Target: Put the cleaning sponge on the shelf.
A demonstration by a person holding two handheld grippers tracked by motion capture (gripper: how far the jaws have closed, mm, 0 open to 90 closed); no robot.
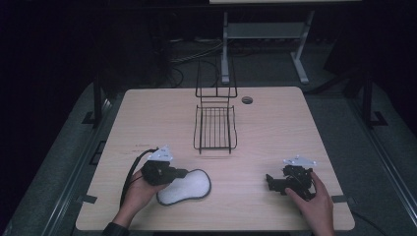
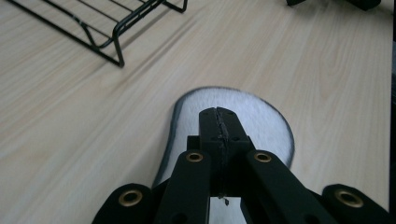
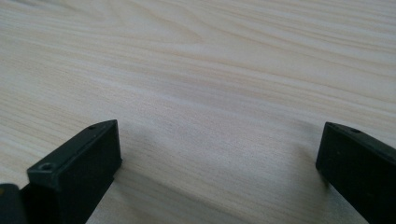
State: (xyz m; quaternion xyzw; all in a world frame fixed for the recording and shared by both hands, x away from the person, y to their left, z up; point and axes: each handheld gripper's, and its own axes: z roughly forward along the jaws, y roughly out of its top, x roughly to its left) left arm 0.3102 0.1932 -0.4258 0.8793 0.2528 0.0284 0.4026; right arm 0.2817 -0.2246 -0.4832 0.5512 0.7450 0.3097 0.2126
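A white insole with a dark rim (image 1: 193,187) lies flat on the wooden table (image 1: 275,128), front left of centre. My left gripper (image 1: 186,173) hovers over the insole's left end, held by a hand from the left. In the left gripper view its jaws are pressed together, the gripper (image 2: 218,114) shut above the insole (image 2: 261,116) with nothing seen between them. My right gripper (image 1: 269,183) rests near the front right of the table in the other hand. The right gripper view has the right gripper (image 3: 219,140) open, jaws wide apart over bare wood.
A black wire rack (image 1: 215,128) stands behind the insole at the table's middle, its tall back frame toward the far edge; its corner (image 2: 116,23) is at the top left of the left gripper view. A round cable hole (image 1: 247,100) sits near the far edge.
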